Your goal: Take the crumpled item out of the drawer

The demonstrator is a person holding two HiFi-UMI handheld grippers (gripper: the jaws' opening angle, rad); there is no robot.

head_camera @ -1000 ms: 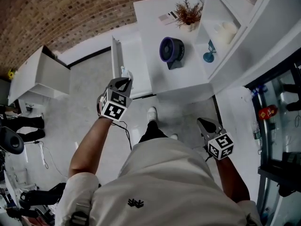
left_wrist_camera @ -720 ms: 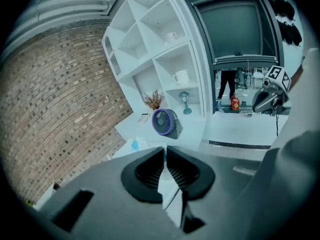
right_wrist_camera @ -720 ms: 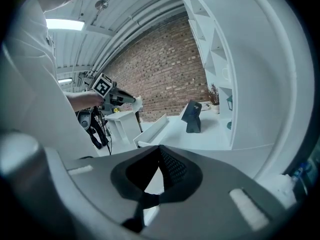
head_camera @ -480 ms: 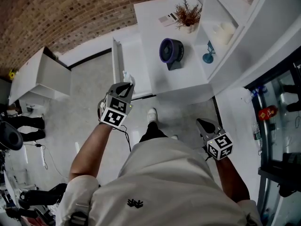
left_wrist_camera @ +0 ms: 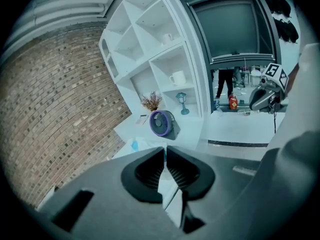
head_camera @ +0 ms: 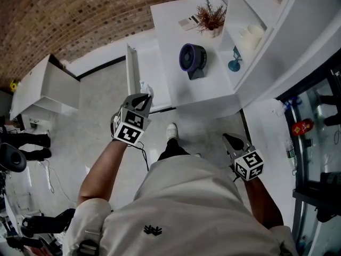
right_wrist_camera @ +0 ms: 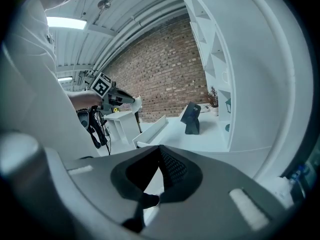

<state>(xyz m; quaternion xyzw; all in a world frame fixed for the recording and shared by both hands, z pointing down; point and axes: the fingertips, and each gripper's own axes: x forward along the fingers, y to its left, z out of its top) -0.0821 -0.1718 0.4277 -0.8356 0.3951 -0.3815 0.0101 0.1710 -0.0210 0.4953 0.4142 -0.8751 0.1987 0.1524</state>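
Though crumpled, item (head_camera: 145, 86) in left gripper (head_camera: 144, 96).

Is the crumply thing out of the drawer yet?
Nearly! Done: the drawer is open, and the left gripper has its fingers shut on the white crumpled item. In hand: the item is held up above the drawer, as the right gripper view shows. Left: carrying it clear of the drawer. The right gripper is shut and empty.
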